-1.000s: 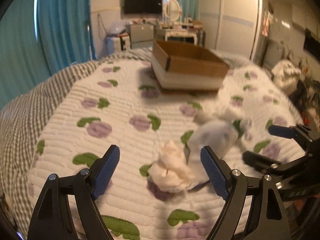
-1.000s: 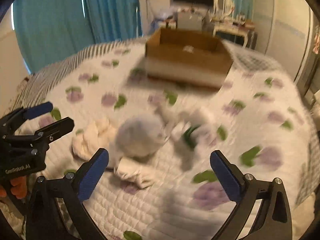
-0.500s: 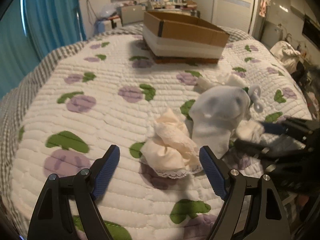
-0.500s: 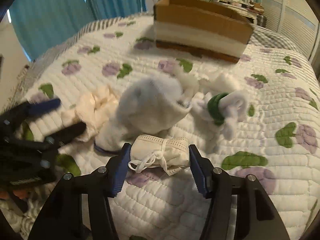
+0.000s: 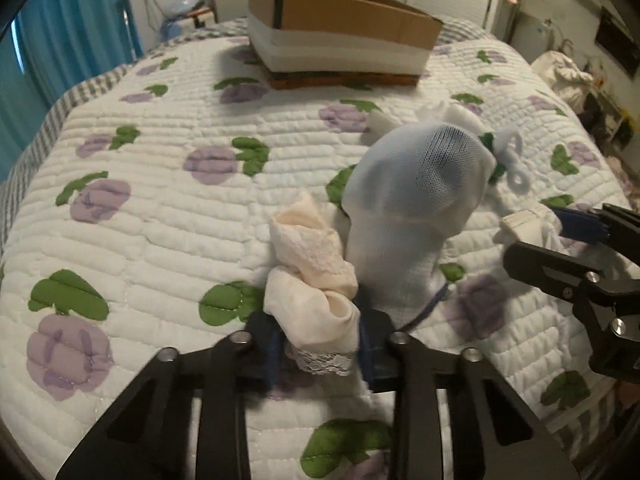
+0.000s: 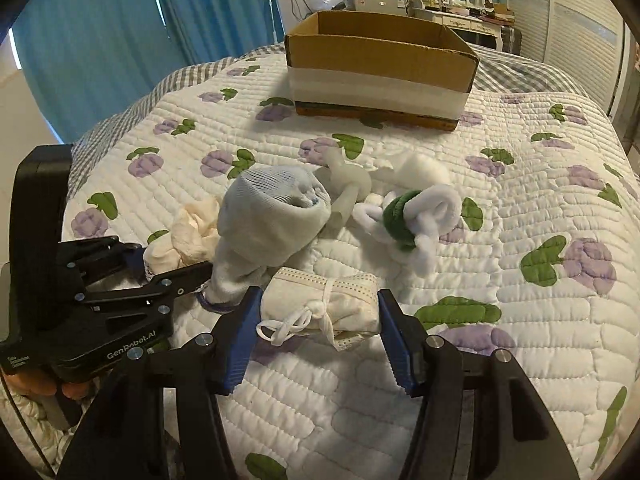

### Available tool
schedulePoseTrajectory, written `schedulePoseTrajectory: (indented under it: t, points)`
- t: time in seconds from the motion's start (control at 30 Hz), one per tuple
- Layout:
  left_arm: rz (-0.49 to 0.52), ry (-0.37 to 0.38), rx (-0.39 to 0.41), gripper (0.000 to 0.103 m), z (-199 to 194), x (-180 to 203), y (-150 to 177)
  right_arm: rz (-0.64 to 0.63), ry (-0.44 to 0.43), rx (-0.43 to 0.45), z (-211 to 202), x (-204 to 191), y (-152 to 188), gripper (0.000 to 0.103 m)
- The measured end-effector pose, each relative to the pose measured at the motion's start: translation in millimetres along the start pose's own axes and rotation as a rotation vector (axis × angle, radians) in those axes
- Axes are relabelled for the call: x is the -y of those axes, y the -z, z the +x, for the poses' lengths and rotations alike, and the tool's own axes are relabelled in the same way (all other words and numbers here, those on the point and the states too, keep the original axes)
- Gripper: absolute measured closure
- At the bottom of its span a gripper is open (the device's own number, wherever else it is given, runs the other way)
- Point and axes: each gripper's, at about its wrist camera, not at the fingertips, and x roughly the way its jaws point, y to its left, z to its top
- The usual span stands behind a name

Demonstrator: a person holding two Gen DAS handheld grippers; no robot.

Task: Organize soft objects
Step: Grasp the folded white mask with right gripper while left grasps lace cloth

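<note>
Well short of the cardboard box [image 6: 380, 68] on the bed [image 6: 520, 320], my left gripper [image 5: 320, 344] jaws have just closed from spread to pinching the cream lace cloth [image 5: 312, 280], my right gripper [image 6: 320, 332] jaws narrowed against the folded mask bundle [image 6: 324, 304]—both pickups look ready to lift.

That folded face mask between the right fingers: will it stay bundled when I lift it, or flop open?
The mask is probably light and soft; it looks like thin pleated fabric. Its ear loop is tied around the middle, so it will likely stay bundled. The loose loop ends may dangle and snag. The right gripper flanks it; contact is unclear.
</note>
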Motion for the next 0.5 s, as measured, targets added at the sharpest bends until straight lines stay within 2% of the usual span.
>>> schedulePoseTrajectory:
  t: [0.33,0.5]
  points:
    - [-0.035,0.025,0.094,0.078,-42,-2,0,0.025,0.001,0.064,-29,7,0,0.046]
    - [-0.034,0.013,0.175,0.078,-74,1,-14,0.011,-0.001,0.122,-53,5,-9,0.046]
